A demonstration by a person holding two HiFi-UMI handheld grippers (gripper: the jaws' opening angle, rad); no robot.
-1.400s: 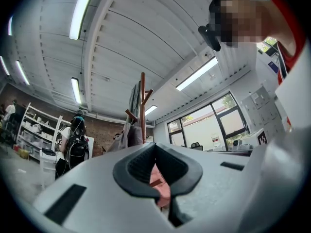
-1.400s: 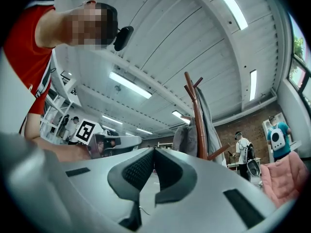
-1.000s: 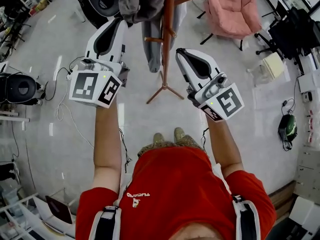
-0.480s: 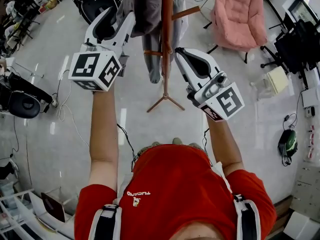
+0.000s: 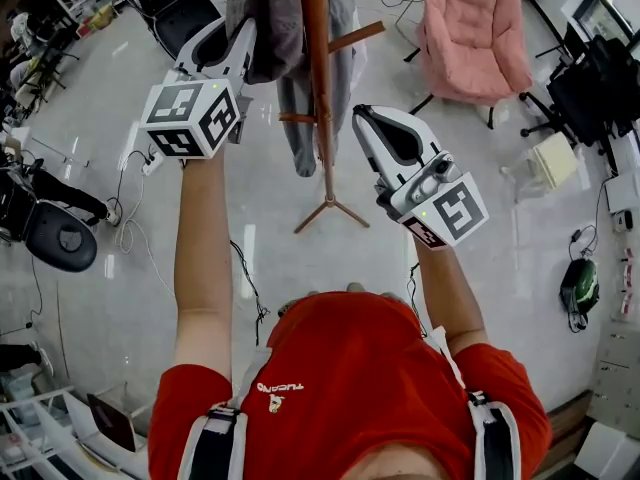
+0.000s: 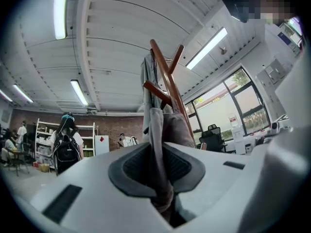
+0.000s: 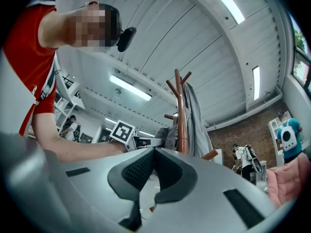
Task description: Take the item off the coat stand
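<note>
A brown wooden coat stand (image 5: 318, 88) rises in front of me, with a dark grey garment (image 5: 275, 28) draped over its upper left pegs and a blue-grey one (image 5: 300, 118) hanging lower. My left gripper (image 5: 245, 38) is raised to the dark grey garment. Its jaws are closing, and a fold of that cloth (image 6: 158, 144) is pinched between the pads. The stand's pegs (image 6: 167, 81) show just behind. My right gripper (image 5: 362, 118) hovers right of the pole, shut with nothing in it (image 7: 154, 152), apart from the stand (image 7: 181, 115).
A pink armchair (image 5: 470, 28) stands at the back right and a black chair (image 5: 185, 13) behind the left gripper. The stand's spread feet (image 5: 330, 203) rest on the floor ahead of me. Cables (image 5: 130, 218) trail at the left. People stand far off (image 6: 65, 140).
The left gripper rose and moved in to the dark grey garment, opening and then closing on a fold of it. The right gripper has hardly moved.
</note>
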